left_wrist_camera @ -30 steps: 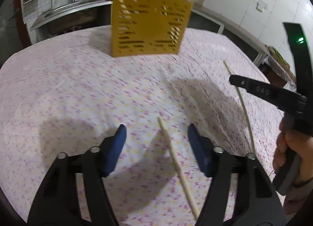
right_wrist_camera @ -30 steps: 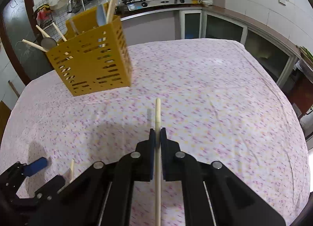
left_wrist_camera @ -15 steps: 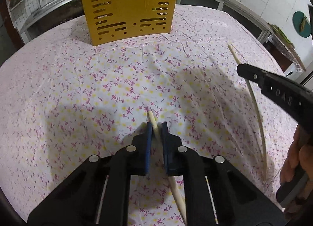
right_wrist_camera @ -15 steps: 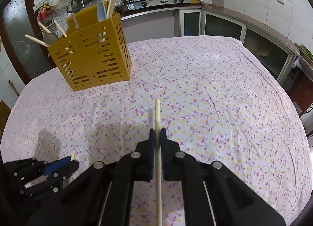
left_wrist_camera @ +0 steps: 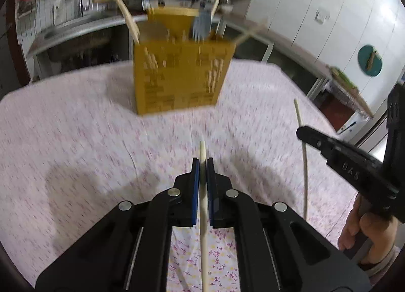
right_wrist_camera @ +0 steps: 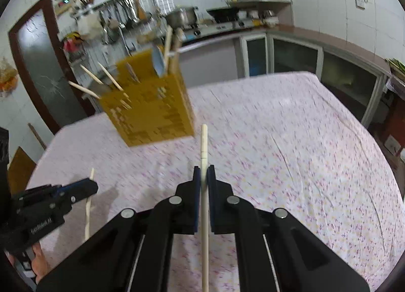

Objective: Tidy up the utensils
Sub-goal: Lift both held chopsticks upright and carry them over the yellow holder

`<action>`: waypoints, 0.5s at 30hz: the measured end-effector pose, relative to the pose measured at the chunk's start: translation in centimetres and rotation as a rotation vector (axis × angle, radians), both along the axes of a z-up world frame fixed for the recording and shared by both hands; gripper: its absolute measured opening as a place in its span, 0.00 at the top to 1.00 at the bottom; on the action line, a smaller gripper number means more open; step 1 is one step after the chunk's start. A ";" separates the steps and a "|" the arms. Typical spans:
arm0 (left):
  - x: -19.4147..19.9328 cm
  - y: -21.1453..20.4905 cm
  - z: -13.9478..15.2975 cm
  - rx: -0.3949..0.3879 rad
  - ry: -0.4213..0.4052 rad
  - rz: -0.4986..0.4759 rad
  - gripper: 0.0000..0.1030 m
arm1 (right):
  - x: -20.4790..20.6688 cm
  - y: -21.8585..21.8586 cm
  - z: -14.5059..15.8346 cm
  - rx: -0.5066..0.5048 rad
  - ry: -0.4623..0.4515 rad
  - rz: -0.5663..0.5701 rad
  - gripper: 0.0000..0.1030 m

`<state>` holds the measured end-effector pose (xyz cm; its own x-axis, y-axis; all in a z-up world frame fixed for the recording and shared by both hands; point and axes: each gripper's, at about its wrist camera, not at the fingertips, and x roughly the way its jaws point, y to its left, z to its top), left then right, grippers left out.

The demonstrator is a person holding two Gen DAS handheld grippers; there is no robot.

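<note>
My left gripper is clamped on a pale chopstick that runs lengthwise between its blue fingers, tip just past them. My right gripper is likewise clenched on a second chopstick, tip well beyond its fingers. The yellow slotted utensil holder, already stocked with utensils, stands ahead of both on the floral-clothed surface, well apart from either tip.
</note>
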<state>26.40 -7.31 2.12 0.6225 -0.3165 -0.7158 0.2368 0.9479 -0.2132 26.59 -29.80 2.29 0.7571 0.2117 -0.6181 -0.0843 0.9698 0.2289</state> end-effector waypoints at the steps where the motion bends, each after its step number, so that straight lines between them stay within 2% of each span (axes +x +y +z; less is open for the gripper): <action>1: -0.1 0.5 0.9 -0.004 -0.026 0.005 0.96 | -0.2 0.1 0.5 0.006 -0.017 0.006 0.94; 6: -0.1 2.3 3.5 -0.061 -0.072 0.013 0.96 | -1.3 0.8 3.2 0.033 -0.115 0.034 0.94; 10: 0.0 3.1 5.1 -0.059 -0.133 0.020 0.96 | -1.4 1.3 4.8 0.043 -0.162 0.053 0.94; 13: 0.2 3.5 6.6 -0.067 -0.177 0.027 0.96 | -1.3 1.0 6.0 0.081 -0.239 0.068 0.94; 15: 0.2 3.8 8.0 -0.066 -0.215 0.031 0.96 | -1.0 1.2 7.0 0.069 -0.294 0.065 0.94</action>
